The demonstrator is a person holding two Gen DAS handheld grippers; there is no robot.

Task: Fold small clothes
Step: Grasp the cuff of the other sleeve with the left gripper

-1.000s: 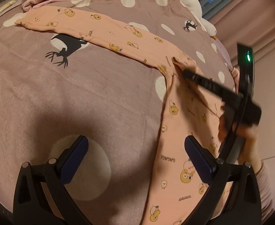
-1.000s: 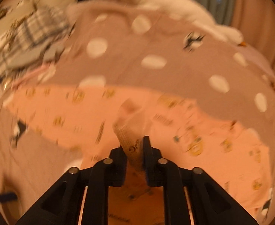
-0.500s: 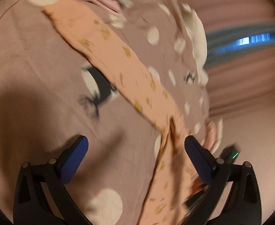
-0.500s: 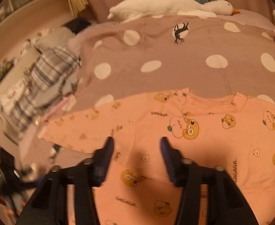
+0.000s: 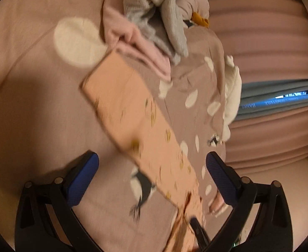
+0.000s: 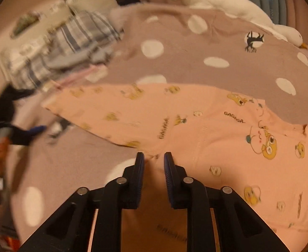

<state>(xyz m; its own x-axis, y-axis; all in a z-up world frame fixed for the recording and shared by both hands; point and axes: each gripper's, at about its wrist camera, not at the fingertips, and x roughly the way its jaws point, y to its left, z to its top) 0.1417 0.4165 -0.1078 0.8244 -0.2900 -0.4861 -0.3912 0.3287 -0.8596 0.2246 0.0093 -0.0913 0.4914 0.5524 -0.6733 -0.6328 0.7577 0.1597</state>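
A peach long-sleeved shirt (image 6: 216, 138) printed with yellow cartoon chicks lies flat on the mauve spotted bedspread (image 6: 174, 67). Its long sleeve (image 5: 133, 117) stretches away up-left in the left wrist view. My left gripper (image 5: 151, 168) is wide open and empty above that sleeve. My right gripper (image 6: 154, 159) hovers over the armpit of the shirt, jaws a narrow gap apart with nothing between them. The left gripper's blue tip (image 6: 36, 129) shows at the left edge of the right wrist view.
A pile of pink and grey clothes (image 5: 154, 21) lies just beyond the sleeve's cuff. A plaid garment (image 6: 74, 40) lies at the far left of the bed. A white plush goose (image 6: 237, 10) lies along the far edge. Curtains (image 5: 269, 52) hang behind.
My right gripper let go of the pinched shirt fabric, opened, then narrowed to a small gap. My left gripper swung along the sleeve toward its cuff, staying open.
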